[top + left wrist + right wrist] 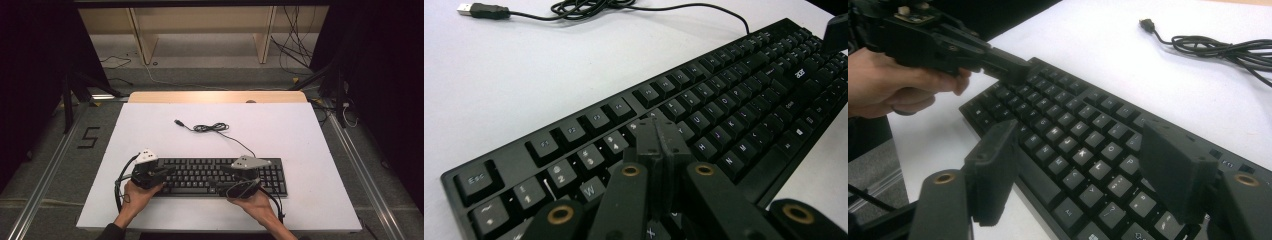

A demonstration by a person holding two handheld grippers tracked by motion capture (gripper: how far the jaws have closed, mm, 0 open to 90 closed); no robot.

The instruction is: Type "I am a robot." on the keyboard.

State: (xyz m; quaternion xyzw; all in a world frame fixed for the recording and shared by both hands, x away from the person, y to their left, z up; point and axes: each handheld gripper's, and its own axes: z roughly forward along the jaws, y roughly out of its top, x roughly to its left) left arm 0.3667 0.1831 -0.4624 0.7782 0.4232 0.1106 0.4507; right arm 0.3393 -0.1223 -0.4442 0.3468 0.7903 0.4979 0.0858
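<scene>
Keyboard (220, 176): black, full-size, lying flat on the white table (300, 130), near the edge closest to us. We use it as the landmark for every entry below.

Cable (216, 128): black, runs from the keyboard's far edge, gathers into a loose coil on the table beyond the keyboard, and ends in a plug (178, 122) lying farther off to the left of the coil.

Left gripper (657, 142): we hold it in our left hand (134, 196) at the keyboard's left end. Its jaws are pressed together with nothing between them, and their tips are down among the upper letter and number keys; we cannot tell whether they press a key.

Right gripper (1085, 165): we hold it in our right hand (252, 200) over the keyboard's near edge, right of the middle. Its jaws stand wide apart, empty, above the letter keys. In the right gripper view the left gripper appears over the keyboard's far end.

Table: white top, with a bare wooden strip (218, 97) along its edge beyond the keyboard.
</scene>
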